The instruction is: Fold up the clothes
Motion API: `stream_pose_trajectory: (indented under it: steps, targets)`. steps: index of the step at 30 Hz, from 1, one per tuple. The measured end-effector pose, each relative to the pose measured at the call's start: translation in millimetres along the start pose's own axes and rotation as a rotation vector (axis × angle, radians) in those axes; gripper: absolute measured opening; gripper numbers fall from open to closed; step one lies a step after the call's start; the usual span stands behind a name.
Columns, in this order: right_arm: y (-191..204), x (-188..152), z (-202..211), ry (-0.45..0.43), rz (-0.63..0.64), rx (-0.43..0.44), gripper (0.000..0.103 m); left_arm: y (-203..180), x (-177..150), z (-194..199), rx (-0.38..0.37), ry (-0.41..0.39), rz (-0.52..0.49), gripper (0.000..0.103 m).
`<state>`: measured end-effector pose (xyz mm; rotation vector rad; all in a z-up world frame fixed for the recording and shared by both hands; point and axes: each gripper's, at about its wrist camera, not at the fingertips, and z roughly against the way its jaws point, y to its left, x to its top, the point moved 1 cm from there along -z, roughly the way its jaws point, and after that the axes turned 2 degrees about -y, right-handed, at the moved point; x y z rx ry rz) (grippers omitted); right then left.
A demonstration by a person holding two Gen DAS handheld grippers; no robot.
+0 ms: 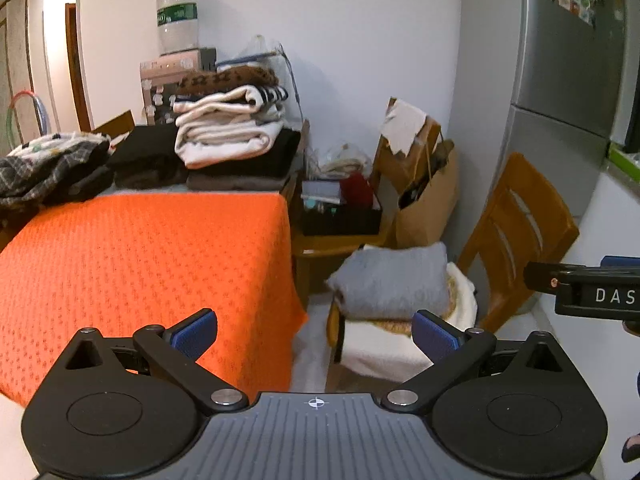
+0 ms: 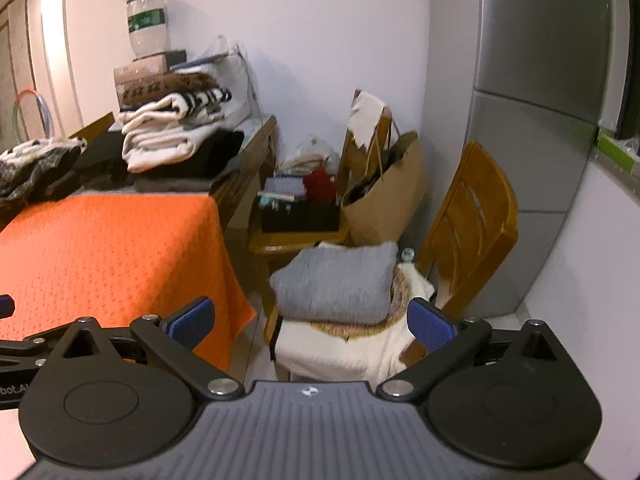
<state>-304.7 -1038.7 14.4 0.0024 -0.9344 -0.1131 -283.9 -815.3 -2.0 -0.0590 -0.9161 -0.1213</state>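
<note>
While a folded grey knit sweater (image 2: 334,282) lies on cream and yellow woven layers on the slatted wooden chair (image 2: 470,220), both grippers hang empty with blue ribbed pads spread wide: left gripper (image 1: 314,334), right gripper (image 2: 310,324). Beside it, a waffle-textured orange cloth (image 1: 140,272) drapes the table, with stacked folded clothes (image 1: 228,128) at its far end.

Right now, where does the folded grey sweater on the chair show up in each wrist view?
Left wrist: the grey sweater lies right of centre, low, on the wooden chair, beyond the open left gripper.
Right wrist: the grey sweater sits near centre, just beyond the open right gripper.
Shared landmark: the orange cloth over the table, left of the sweater in both views.
</note>
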Motion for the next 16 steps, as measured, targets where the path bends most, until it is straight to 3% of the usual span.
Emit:
stream_pose_trajectory:
  steps: [7,16]
  targets:
    - [-5.4,-25.2,-2.1,0.063,0.016,0.034,0.103,-15.6,-21.9,-1.5,-0.016,0.089,0.002,0.103]
    - [-11.0,-35.8,-8.1,0.109,0.03,0.066,0.103,-30.5,-30.9,2.1,0.013,0.103,-0.031,0.103]
